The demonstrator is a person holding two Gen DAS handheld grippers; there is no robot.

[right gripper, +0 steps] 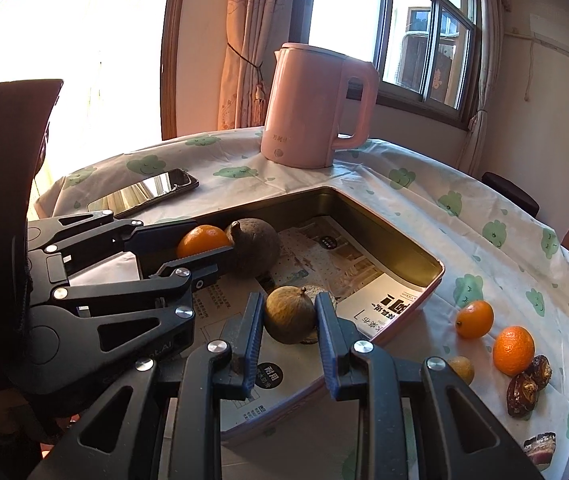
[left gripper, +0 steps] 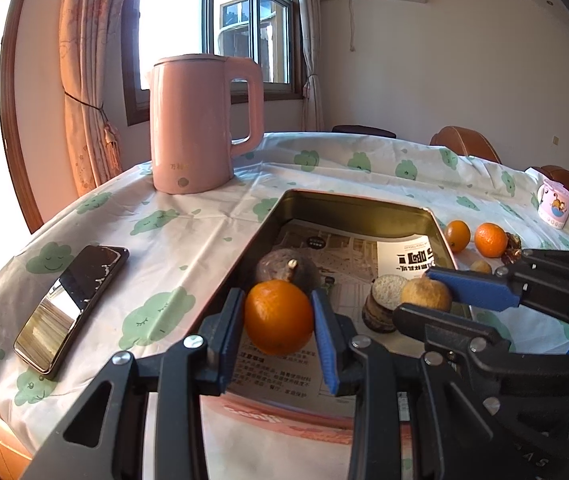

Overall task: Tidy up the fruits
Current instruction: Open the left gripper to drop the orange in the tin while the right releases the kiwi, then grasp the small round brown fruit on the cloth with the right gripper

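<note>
My left gripper (left gripper: 278, 320) is shut on an orange (left gripper: 278, 316) over the near left part of the metal tin (left gripper: 368, 202), just in front of a dark brown round fruit (left gripper: 280, 266). My right gripper (right gripper: 290, 320) is shut on a small yellow-brown fruit (right gripper: 289, 314) inside the same tin (right gripper: 434, 278), next to a cut brown piece (left gripper: 382, 304). Each gripper shows in the other's view: the right gripper (left gripper: 424, 292) at the right, the left gripper (right gripper: 204, 246) at the left. Two oranges (right gripper: 474, 319) (right gripper: 513, 350), a small yellow fruit (right gripper: 462, 368) and dates (right gripper: 526, 386) lie on the cloth right of the tin.
A pink kettle (left gripper: 200, 124) stands behind the tin on the cloud-print tablecloth (left gripper: 188, 236). A phone (left gripper: 70, 306) lies at the left near the table edge. A pink mug (left gripper: 554, 204) sits at the far right. Printed paper (left gripper: 400, 258) lines the tin. Chairs stand beyond the table.
</note>
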